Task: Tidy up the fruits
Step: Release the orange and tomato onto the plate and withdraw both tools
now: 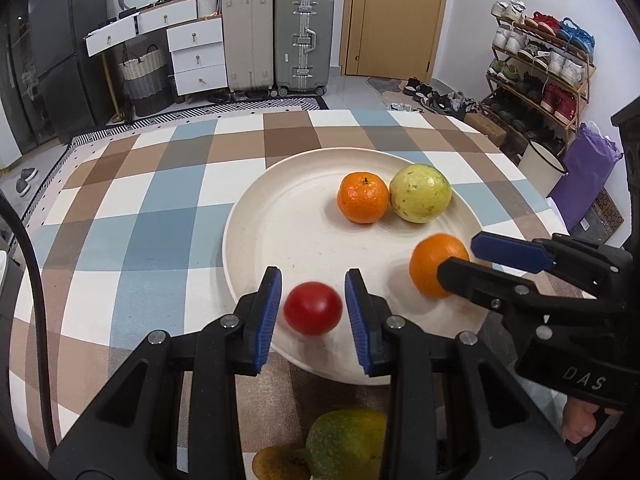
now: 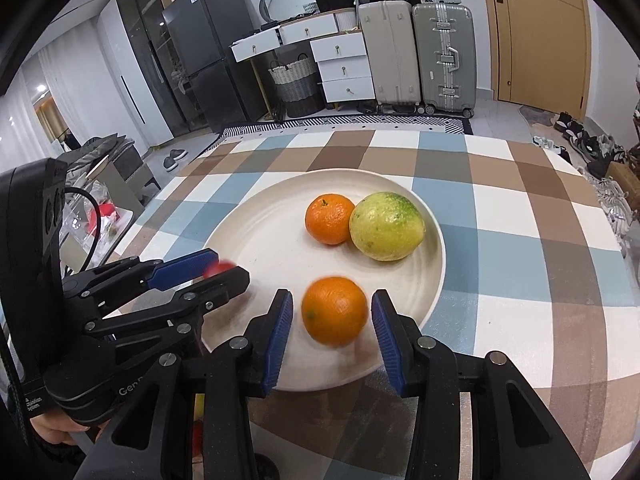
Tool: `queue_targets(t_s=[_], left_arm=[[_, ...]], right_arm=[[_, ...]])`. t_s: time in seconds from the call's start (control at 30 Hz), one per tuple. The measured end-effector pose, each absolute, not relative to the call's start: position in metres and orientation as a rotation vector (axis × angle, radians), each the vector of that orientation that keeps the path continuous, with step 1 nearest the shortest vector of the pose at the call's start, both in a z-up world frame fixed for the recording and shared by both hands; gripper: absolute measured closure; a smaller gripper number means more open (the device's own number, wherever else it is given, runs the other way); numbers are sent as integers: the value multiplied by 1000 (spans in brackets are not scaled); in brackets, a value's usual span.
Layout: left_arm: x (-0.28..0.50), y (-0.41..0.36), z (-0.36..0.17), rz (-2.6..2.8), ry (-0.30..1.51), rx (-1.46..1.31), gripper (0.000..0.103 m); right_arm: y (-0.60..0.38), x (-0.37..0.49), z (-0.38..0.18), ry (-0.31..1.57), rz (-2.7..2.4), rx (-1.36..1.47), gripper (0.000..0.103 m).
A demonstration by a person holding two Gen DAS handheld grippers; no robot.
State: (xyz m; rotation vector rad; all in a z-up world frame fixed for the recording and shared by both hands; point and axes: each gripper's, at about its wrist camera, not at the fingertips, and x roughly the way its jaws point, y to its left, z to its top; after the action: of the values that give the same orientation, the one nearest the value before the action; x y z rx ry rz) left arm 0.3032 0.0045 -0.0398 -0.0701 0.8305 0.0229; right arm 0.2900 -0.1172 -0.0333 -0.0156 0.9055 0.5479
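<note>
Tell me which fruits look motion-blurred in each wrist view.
Left wrist view: the red fruit between the open left gripper is smeared; the near orange slightly. Right wrist view: the near orange between the open right gripper is soft-edged; the far fruits stay sharp.

The left gripper and right gripper sit side by side. Both have their jaws spread apart, gripping nothing.
</note>
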Motion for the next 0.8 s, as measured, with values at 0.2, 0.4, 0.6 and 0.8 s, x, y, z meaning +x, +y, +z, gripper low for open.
queue_targets(t_s=[0.2, 0.4, 0.6, 0.8], left_arm=[[287, 13, -29, 44, 805, -82, 39], [254, 23, -10, 54, 749, -87, 19], [222, 31, 2, 70, 726, -113, 1], [192, 31, 9, 100, 711, -83, 1]], right_arm=[[-127, 281, -22, 887, 529, -18, 43], [-137, 261, -14, 868, 530, -19, 13], [-142, 239, -14, 880, 530, -26, 4], [-148, 224, -15, 880, 534, -12, 1]])
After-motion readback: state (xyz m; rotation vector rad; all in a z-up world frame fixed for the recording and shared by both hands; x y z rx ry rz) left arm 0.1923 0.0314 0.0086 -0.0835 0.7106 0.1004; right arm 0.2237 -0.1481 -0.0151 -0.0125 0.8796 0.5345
